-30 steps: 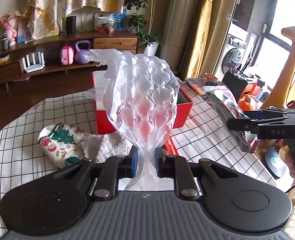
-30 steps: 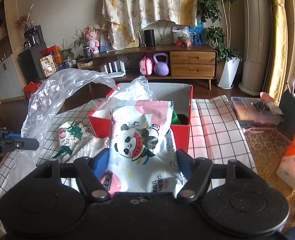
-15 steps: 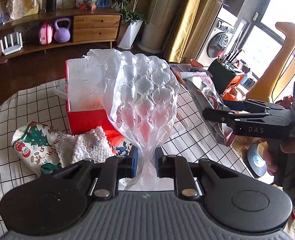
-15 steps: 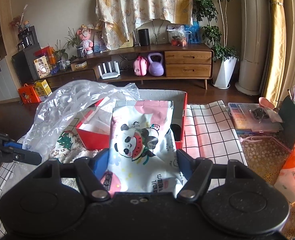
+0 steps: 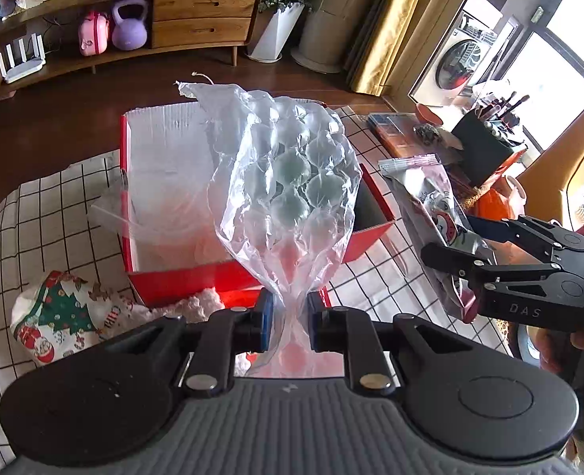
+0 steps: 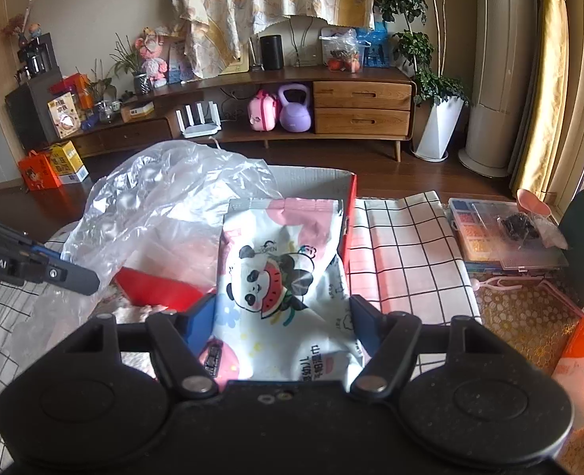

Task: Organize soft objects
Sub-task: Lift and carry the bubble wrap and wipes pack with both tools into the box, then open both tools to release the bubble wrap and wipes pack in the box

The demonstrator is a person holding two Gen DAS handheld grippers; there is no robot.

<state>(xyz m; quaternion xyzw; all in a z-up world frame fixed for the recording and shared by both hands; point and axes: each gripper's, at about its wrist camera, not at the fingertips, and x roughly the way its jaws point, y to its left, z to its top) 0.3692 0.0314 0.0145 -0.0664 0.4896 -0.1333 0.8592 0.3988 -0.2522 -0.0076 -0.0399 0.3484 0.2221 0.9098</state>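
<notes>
Jaws of the left gripper [image 5: 287, 321] are pinched tight on the bubble wrap [image 5: 288, 198], its bulk billowing up mid-frame over the red box [image 5: 181, 289]. Right gripper [image 6: 283, 326] clamps a panda pouch [image 6: 282, 277] at frame centre, hanging in front of that box. Stocking [image 5: 56, 320] lies lower left on the checked bench [image 5: 46, 206], beside the box.

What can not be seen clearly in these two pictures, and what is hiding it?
- Floor of the red box: left wrist view, covered by the bubble wrap in the left gripper; right wrist view, by the panda pouch in the right gripper.
- Christmas cloth: left wrist view, partly behind the gripper body.
- Pouch's small print: right wrist view, too small.
</notes>
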